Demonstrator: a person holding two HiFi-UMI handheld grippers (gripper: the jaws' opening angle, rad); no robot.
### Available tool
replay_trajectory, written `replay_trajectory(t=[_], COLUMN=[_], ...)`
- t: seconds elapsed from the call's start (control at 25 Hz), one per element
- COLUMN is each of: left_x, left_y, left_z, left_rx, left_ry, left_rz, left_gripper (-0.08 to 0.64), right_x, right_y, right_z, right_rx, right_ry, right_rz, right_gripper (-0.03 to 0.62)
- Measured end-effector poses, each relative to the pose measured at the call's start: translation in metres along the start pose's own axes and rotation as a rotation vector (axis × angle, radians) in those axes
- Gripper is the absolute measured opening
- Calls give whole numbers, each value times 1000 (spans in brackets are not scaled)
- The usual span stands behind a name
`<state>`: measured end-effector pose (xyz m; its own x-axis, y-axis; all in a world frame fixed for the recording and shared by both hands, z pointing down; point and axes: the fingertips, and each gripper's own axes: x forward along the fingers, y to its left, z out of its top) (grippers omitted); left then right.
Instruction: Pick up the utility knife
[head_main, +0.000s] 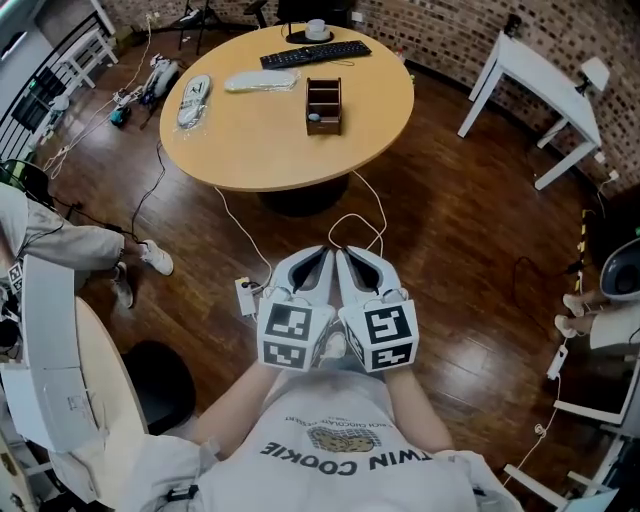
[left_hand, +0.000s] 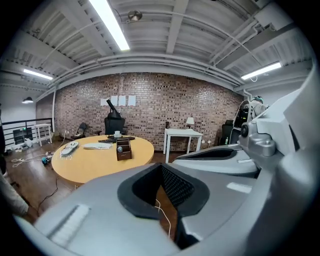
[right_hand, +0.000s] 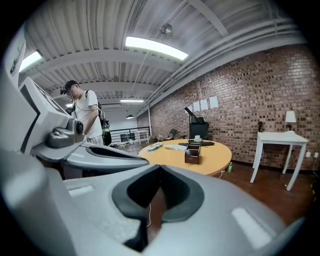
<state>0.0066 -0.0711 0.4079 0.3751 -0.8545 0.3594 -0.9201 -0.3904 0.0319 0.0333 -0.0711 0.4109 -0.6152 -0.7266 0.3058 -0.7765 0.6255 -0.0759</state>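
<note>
No utility knife can be made out in any view. My left gripper (head_main: 322, 251) and right gripper (head_main: 346, 251) are held side by side close to the person's chest, over the wooden floor, both shut with nothing between the jaws. They point toward the round wooden table (head_main: 250, 150) some way ahead. In the left gripper view the left gripper (left_hand: 161, 171) has its pads together, and in the right gripper view so does the right gripper (right_hand: 159, 172). On the table stand a small wooden organizer box (head_main: 323, 106), a black keyboard (head_main: 315, 53), a white cup (head_main: 317, 29) and two plastic-wrapped items (head_main: 193, 98).
A white cable (head_main: 352, 222) loops over the floor between the grippers and the table, and a power strip (head_main: 246, 296) lies to the left. A white side table (head_main: 545, 75) stands at the right. A seated person's legs (head_main: 70, 243) are at the left; another person (right_hand: 86, 117) stands behind.
</note>
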Motion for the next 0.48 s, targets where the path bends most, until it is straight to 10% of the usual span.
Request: replay_trajectory(t=[0.48], left_x=[37], left_y=[6], left_z=[13], left_rx=[17], left_ry=[-7], left_rz=[41], left_gripper=[8], right_x=[21], right_y=[-33], right_z=[7], right_rx=[-20], right_ry=[-13], right_rz=[29], right_gripper=[2])
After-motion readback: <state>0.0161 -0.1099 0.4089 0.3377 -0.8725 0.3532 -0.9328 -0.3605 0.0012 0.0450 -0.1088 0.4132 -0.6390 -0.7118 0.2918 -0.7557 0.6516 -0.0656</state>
